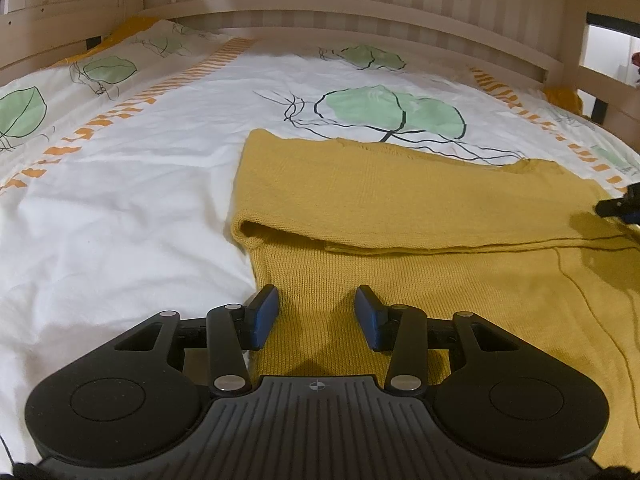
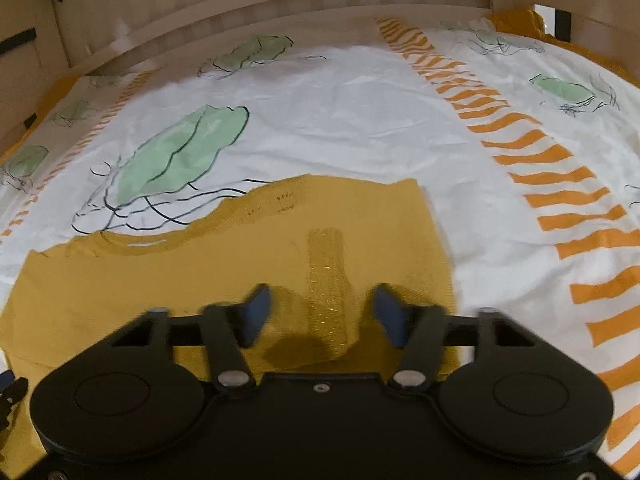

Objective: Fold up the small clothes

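Wooden slatted bed rails (image 1: 360, 4) frame a white cotton duvet cover (image 1: 132, 208) printed with green leaves and orange stripes, lightly creased. On it lies a mustard-yellow knitted garment (image 1: 400, 200), fine-ribbed, its far portion already turned over to form a soft rolled fold edge; loose yarn strands trail at its right. The left gripper (image 1: 316, 312) hovers over the garment's near left edge, blue-padded fingers (image 1: 264, 316) spread wide, holding nothing. The right gripper (image 2: 320, 312) hangs above the near right part, beside a glittery woven strip (image 2: 328, 280), its jaws likewise parted and empty. Judged step: between folds. The next move probably calls for pinching both near corners together and carrying them evenly, since limp knit sags.
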`<state>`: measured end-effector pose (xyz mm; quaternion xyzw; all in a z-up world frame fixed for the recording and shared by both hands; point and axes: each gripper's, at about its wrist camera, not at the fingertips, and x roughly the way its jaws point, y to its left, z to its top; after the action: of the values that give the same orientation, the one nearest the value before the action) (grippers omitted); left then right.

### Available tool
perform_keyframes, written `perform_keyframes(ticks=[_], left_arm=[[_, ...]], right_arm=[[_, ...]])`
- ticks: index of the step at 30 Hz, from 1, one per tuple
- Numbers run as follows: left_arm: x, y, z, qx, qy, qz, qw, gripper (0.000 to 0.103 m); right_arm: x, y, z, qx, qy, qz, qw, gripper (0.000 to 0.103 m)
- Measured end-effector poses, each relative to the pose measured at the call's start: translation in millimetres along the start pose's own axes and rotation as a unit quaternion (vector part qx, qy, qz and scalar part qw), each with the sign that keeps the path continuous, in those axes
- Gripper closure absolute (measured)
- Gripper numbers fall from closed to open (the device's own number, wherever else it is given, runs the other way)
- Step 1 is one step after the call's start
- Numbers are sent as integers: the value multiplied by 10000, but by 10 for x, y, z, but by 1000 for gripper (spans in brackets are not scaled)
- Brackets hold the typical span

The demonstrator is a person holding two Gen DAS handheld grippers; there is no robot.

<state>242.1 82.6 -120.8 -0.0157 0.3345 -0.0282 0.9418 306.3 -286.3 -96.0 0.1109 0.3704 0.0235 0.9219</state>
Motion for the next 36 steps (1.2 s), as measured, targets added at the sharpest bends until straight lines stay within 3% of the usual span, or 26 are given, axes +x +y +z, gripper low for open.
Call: perform_keyframes(ticks=[1,3,6,8,12,15,20,22,28,36], left_arm=[[0,0,0,0,0,1,10000,60],[0,-1,0,1,2,3,10000,60],[0,-2,0,0,1,3,10000,60],[1,-2,-1,0,1,4,10000,60],[1,-3,0,-2,0,5,10000,60],[1,-4,-1,-1,-1,6,10000,60],[3,-4,-2,2,-2,11,10000,60],[2,-6,-2,0,-2,10,10000,60],[-7,-31,11,66,21,72,10000,60],[3,-68,59,171,163,137,9996,60]], right_arm=[[-5,8,9,2,18,76,10000,86],[-56,86,35,-198,-66,110,9997,88],[-180,185,101,-579,-348,-113,9977,89],[-204,130,163,-498,-396,-233,9977,89],[-118,8,180,-430,-242,-546,9973,89],[2,-61,119,-320,8,-540,9980,89],[39,-88,51,-187,80,-556,9982,78],[-21,-105,56,-111,76,-537,9985,60],[-383,-149,-46,250,-4,-349,9991,52],[-791,-88,-497,199,274,-203,9992,51]])
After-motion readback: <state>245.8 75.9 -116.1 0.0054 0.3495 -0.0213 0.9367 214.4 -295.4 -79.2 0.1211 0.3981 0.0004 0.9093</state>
